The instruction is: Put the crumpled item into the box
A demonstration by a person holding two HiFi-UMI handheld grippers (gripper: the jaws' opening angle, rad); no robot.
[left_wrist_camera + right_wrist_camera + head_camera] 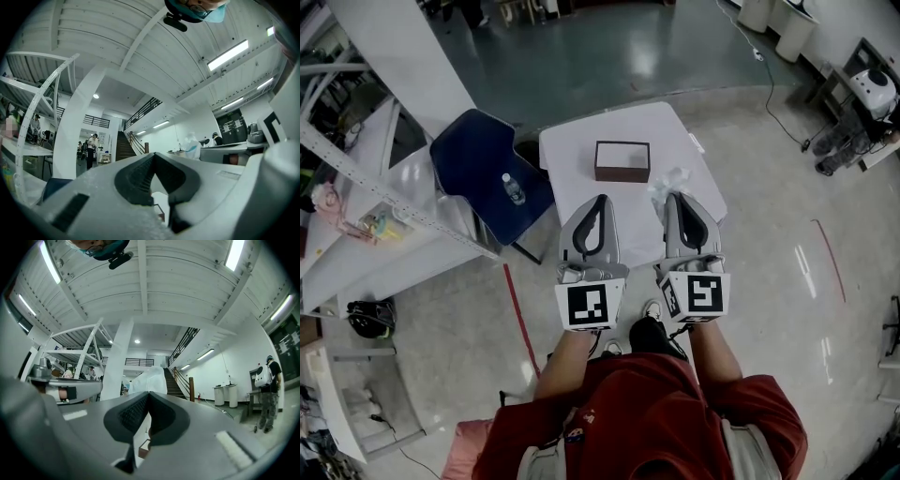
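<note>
A small white table [572, 155] carries an open brown box [622, 160] near its middle. A crumpled white, partly clear item [668, 180] lies just right of the box, near the table's right edge. My left gripper [601, 199] hovers over the table's near part, shut and empty, short of the box. My right gripper [674, 197] is also shut and empty, its tip just in front of the crumpled item. In the right gripper view the crumpled item [149, 379] rises right behind the closed tips [149, 393]. In the left gripper view the closed tips [153, 154] point across the room.
A dark blue chair [478, 164] with a water bottle [514, 188] on its seat stands against the table's left side. White racking [356, 178] fills the left. A red tape line [518, 314] runs over the floor beside the person's feet.
</note>
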